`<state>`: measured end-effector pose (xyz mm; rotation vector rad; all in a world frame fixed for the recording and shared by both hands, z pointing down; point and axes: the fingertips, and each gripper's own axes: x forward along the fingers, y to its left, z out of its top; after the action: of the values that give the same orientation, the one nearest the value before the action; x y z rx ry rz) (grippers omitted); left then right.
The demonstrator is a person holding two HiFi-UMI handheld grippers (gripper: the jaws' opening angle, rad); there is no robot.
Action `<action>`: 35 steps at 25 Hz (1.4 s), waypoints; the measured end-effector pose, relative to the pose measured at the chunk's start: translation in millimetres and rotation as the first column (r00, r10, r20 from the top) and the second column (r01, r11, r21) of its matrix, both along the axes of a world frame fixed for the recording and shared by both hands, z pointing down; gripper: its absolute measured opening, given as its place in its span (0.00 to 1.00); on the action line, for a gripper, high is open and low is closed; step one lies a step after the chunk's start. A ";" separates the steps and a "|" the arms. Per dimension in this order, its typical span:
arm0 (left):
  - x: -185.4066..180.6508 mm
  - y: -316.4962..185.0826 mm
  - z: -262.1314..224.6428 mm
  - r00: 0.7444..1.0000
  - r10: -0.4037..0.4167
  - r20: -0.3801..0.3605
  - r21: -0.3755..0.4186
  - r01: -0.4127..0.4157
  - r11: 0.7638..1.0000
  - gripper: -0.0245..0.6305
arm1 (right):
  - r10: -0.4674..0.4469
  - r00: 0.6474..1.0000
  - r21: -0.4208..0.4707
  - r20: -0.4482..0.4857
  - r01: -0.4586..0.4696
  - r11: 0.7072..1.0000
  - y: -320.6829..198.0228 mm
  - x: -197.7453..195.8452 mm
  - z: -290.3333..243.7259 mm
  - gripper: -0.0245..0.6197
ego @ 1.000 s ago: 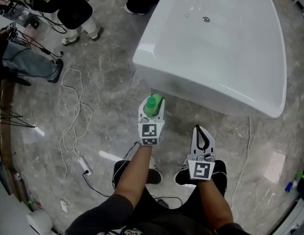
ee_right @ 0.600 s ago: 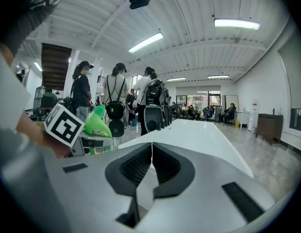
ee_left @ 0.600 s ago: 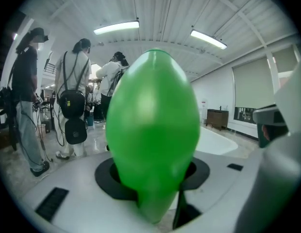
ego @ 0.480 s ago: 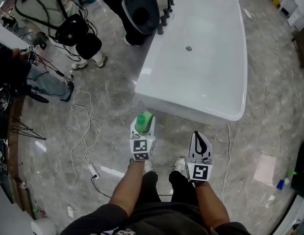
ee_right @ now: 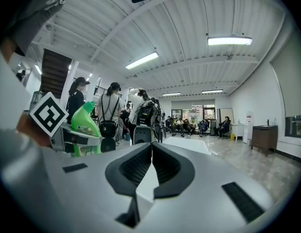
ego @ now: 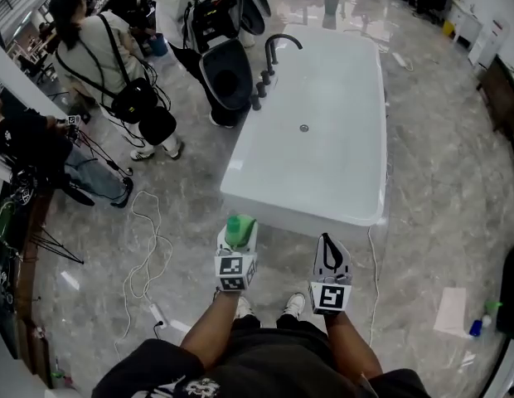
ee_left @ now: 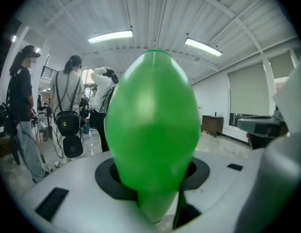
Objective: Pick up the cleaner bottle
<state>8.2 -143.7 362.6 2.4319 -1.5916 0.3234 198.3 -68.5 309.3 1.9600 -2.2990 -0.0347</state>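
A: Item one, cleaner bottle (ego: 240, 227). Description and place?

B: Green plastic with a rounded body. It is held in the left gripper (ego: 238, 240), up off the floor (ego: 182, 197), on the near side of the bathtub (ego: 340, 98). In the left gripper view it fills the middle of the frame, seated between the two fingers.

A: Left fingers, state?

B: Partly apart and clamped onto the sides of the bottle. Nothing else is in them.

A: Item two, right gripper (ego: 327, 244)?

B: It is to the right of the left one, apart from it, and level with it in the head view. Its fingers (ee_right: 133, 166) are pressed together, tips meeting, with nothing between them. Its own view shows the bottle off to the left, neck upward, in the other gripper.

A: Surroundings?

B: One white bathtub on the far side of both grippers, with a dark faucet (ego: 278, 44) on its far left rim. Grey marbled floor. One white cable (ego: 141, 239) looping over the floor at left. One person with black bags (ego: 99, 52) standing at far left. One pair of shoes (ego: 242, 307), near, below the grippers.
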 end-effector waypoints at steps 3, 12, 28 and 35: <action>19.0 10.3 -14.5 1.000 -0.002 -0.010 0.010 0.002 1.000 0.32 | -0.004 1.000 0.002 0.002 0.004 1.000 12.2 16.3 -8.1 0.06; 32.9 4.9 -31.9 1.000 0.016 -0.017 0.007 -0.016 1.000 0.32 | -0.013 1.000 0.020 0.008 0.013 1.000 -3.2 17.7 -25.2 0.06; -16.3 -5.3 -43.6 0.989 0.149 -0.024 -0.009 -0.149 0.989 0.32 | 0.079 0.997 0.036 -0.006 -0.079 0.996 -5.2 -40.4 -33.6 0.06; -30.6 -9.5 -47.6 0.981 0.192 -0.037 0.026 -0.191 0.981 0.32 | 0.111 0.994 0.077 -0.013 -0.109 0.991 0.1 -57.4 -44.0 0.06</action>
<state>-22.4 -153.1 314.9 2.5978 -1.3544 0.2881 140.9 -68.4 265.4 2.1111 -2.2064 -0.1303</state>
